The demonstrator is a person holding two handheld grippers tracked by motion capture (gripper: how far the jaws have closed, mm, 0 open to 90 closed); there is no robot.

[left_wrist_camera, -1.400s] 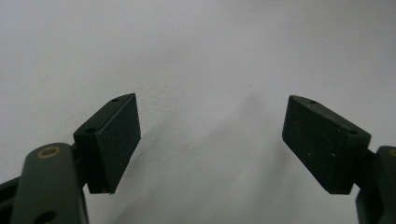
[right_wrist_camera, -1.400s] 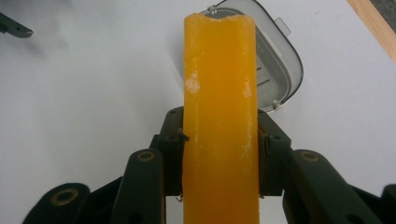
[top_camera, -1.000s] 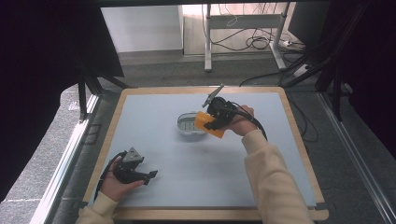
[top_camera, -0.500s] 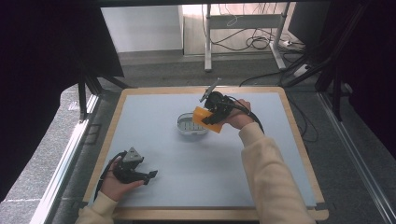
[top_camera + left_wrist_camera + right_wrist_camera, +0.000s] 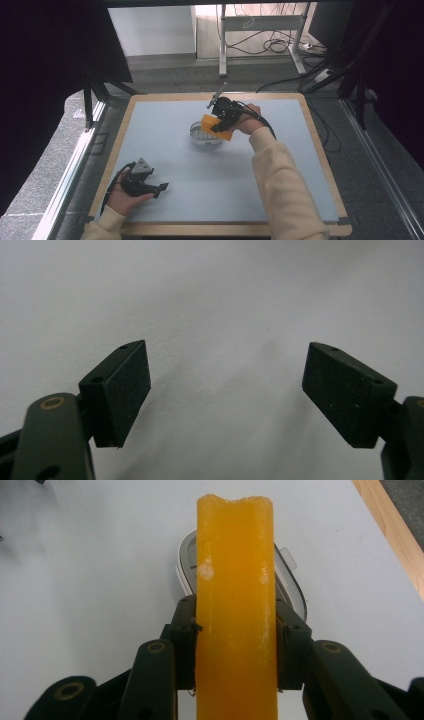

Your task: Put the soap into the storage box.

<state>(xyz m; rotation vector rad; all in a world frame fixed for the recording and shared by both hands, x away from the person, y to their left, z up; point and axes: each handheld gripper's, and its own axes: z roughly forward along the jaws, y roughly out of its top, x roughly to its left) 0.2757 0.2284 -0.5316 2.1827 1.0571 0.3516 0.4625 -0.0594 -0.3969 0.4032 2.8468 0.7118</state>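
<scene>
Up near the far middle of the table (image 5: pixel 150 130), the right gripper (image 5: pixel 221 120) is pinching an orange sponge (image 5: pixel 217 127), its two jaws pressing flat against the sponge's long sides. In the right gripper view the sponge (image 5: pixel 235 605) is standing on edge between the jaws and running straight up the picture, with a rough, slightly chipped far end and a small pale spot on its face. Just behind and below it, a small shallow dish (image 5: pixel 292 582) with a pale rim is lying on the light blue-grey tabletop; from the high view the dish (image 5: pixel 202 136) is sitting beside the sponge, which is hanging over its right edge. Whether the sponge is touching the dish is not clear. The person's right hand (image 5: pixel 247 120) is reaching forward, sleeve stretching across the table.

Meanwhile the left gripper (image 5: pixel 159 189) is resting low at the near left corner, held in the left hand (image 5: pixel 125 197), with its jaws spread wide and nothing between them.

No writing, label or brand mark is showing on any of these things.
</scene>
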